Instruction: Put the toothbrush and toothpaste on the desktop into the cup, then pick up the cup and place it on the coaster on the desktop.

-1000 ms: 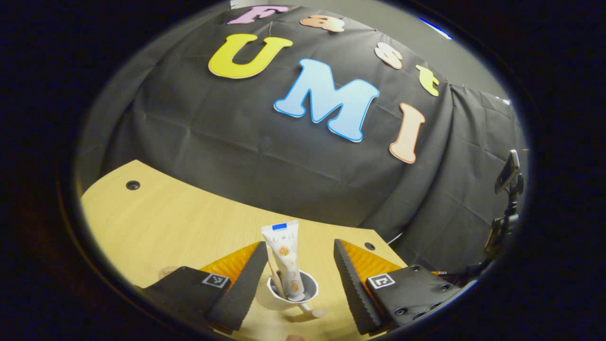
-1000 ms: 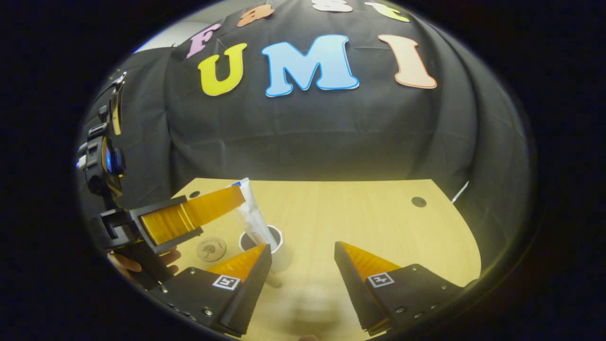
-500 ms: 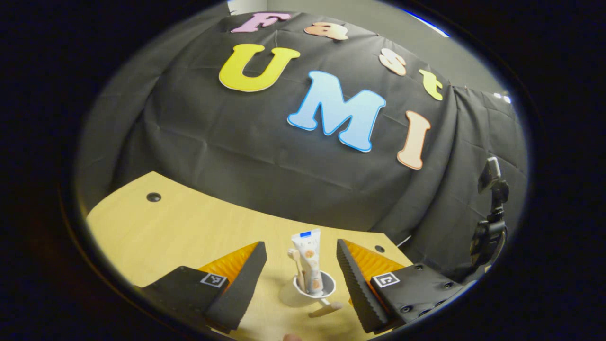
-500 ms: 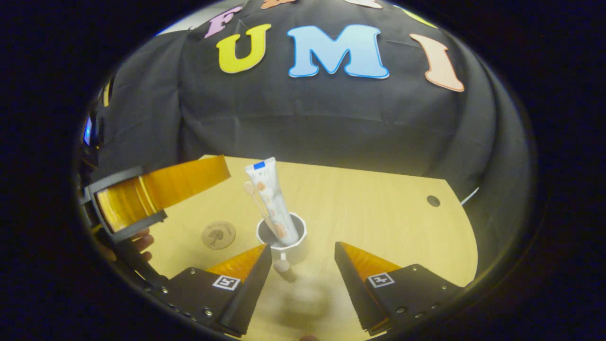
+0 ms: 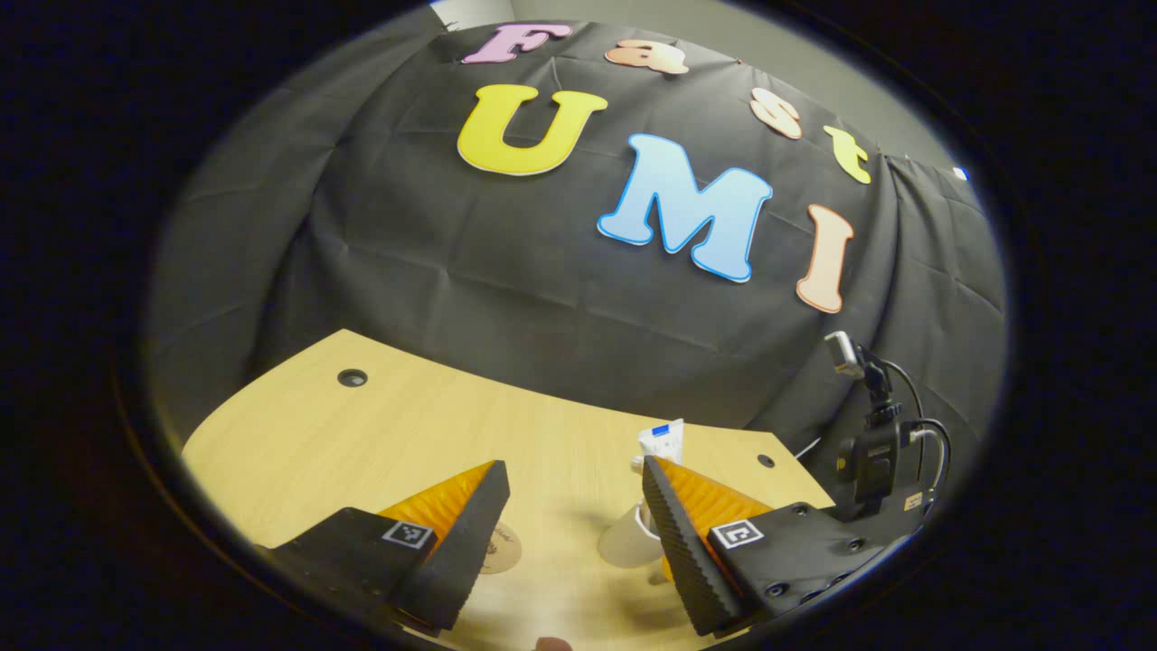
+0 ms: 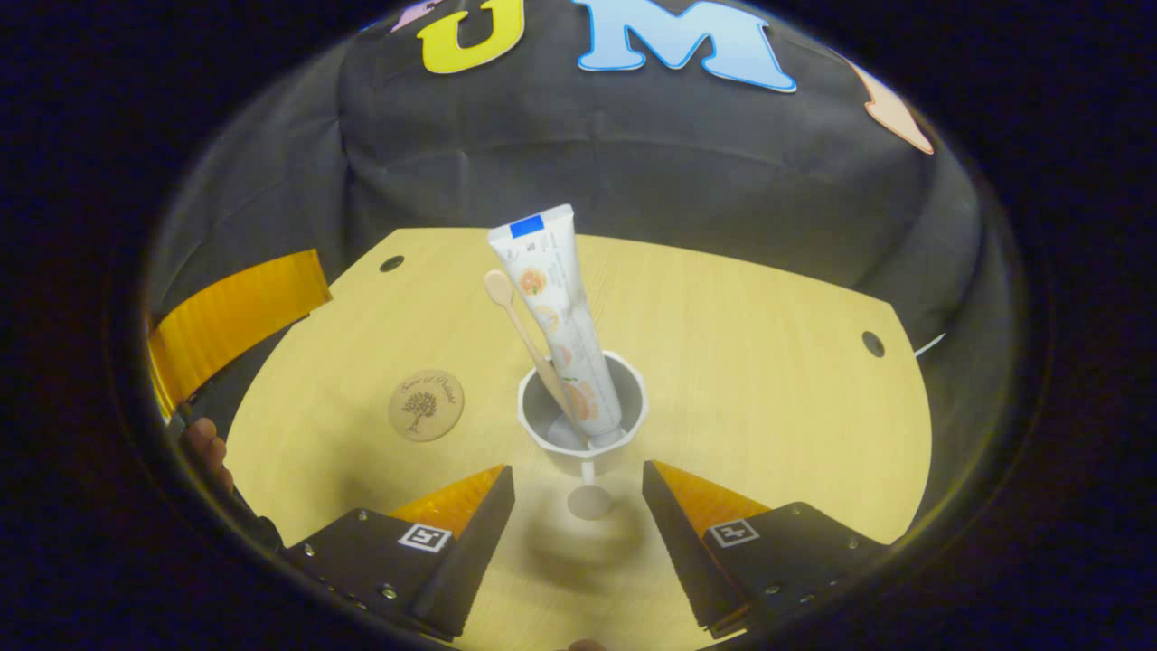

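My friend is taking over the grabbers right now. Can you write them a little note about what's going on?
Right gripper: open, empty, lined up just in front of the cup's handle.
Left gripper: open, empty, off to the left; one orange finger shows in the right gripper view.
Done: toothpaste and toothbrush both stand inside the cup.
Left: grip the cup and set it on the round coaster, which lies bare on the desktop, left of the cup.
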### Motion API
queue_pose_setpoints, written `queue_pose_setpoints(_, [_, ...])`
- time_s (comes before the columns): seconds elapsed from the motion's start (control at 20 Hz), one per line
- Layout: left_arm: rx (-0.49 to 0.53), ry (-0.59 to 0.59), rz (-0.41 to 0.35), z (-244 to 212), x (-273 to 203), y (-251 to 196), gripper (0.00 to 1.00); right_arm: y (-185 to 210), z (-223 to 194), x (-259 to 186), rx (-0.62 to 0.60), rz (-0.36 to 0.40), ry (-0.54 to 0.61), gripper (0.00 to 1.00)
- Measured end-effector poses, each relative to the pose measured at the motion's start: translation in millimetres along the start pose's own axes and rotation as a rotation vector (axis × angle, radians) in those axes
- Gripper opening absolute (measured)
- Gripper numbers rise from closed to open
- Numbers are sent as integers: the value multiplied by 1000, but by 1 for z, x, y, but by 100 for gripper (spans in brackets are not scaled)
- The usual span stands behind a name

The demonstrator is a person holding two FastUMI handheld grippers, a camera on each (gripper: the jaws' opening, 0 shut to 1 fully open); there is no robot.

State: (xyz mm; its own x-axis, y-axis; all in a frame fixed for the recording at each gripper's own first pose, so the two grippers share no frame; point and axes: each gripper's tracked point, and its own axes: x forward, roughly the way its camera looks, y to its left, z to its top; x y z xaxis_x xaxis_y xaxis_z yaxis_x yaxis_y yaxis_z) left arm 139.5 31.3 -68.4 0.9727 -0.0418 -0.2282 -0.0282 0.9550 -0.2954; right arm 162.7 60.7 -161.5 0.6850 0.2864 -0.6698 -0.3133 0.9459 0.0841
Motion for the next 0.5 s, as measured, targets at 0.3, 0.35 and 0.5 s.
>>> queue_pose_setpoints(0.3, [-11,17,29,-5,-10,19,96,0,-12,23,32,0,116,87])
queue_pose_setpoints(0.35, [-17,21,33,-5,-10,21,100,1,-14,27,40,5,135,88])
queue_pose_setpoints(0.5, [-25,38,48,-11,-12,28,96,0,-21,34,44,2,178,87])
